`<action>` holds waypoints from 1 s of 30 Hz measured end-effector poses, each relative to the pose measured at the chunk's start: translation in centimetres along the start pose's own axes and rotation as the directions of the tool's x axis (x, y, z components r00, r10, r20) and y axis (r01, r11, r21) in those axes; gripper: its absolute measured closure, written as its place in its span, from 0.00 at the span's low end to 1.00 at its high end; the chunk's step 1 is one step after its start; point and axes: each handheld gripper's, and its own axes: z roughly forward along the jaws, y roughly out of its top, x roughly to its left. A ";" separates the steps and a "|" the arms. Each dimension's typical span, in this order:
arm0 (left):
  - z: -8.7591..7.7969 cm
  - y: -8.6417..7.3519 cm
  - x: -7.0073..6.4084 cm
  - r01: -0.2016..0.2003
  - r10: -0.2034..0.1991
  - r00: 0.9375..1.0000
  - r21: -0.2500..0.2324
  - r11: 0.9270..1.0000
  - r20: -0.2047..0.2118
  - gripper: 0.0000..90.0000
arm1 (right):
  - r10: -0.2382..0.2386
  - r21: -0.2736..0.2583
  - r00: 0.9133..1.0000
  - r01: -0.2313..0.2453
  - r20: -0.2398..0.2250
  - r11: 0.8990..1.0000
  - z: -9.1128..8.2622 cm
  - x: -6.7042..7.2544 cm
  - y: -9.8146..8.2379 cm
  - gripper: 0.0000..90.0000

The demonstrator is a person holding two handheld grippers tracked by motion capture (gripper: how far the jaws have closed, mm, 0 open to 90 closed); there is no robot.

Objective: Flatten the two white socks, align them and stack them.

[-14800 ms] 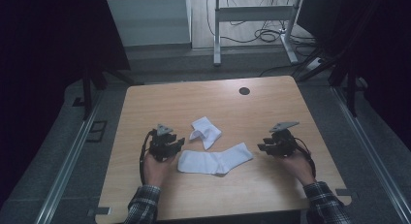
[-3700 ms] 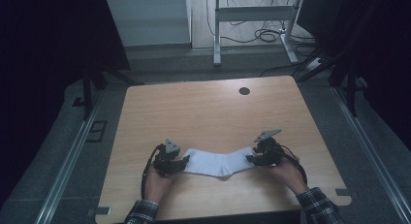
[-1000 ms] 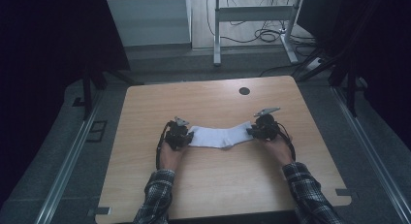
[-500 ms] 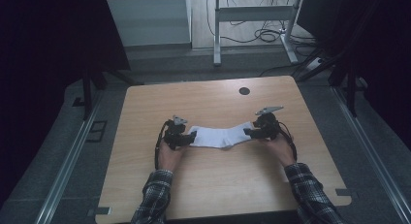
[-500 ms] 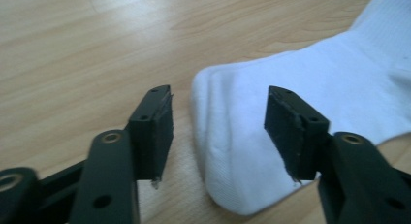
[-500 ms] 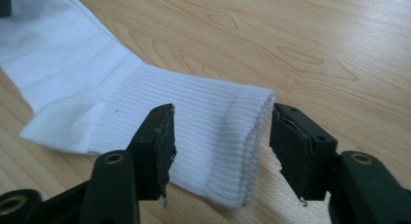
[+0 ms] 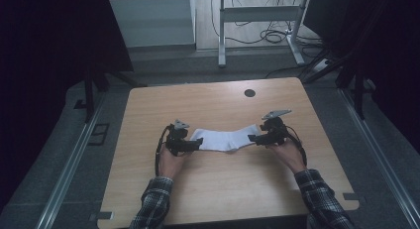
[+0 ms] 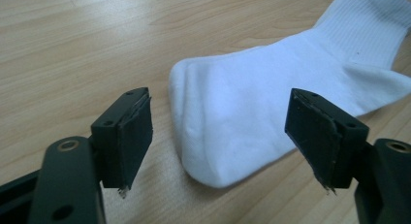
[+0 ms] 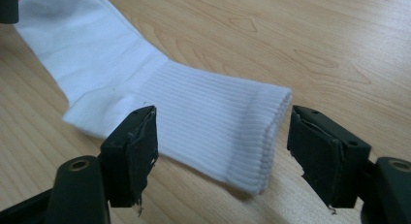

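Both tools, the left tool (image 7: 198, 143) and right tool (image 7: 253, 138), are spreading wide off the socks (image 7: 225, 139) mid-bench (image 7: 208, 189), so a retreating jaw is risking snagging and unstacking them.

The sock (image 8: 252, 117) is soft white knit cloth, ribbed at the cuff, smooth at the toe. The worktop (image 7: 208, 105) is pale wood-grain with a slight sheen. The jaws are matt black with frayed pad edges.

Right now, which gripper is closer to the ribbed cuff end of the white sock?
Right. The right gripper stands open at the sock's ribbed cuff; the left gripper is at the opposite toe end.
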 end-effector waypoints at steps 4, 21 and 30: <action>-0.7 -0.2 -0.1 0.019 -0.019 1.000 -0.010 1.000 0.020 0.23 | -0.012 -0.002 1.000 0.012 -0.003 1.000 -0.4 0.2 -0.1 0.26; -3.6 -1.9 -0.5 -0.020 0.020 1.000 0.000 1.000 0.022 0.16 | -0.052 -0.019 0.999 0.052 -0.011 0.998 -2.5 0.8 -1.1 0.19; -5.7 -3.4 -1.0 -0.049 0.049 0.999 0.004 0.999 0.009 0.15 | -0.062 -0.031 0.998 0.062 -0.015 0.998 -4.1 1.2 -2.4 0.16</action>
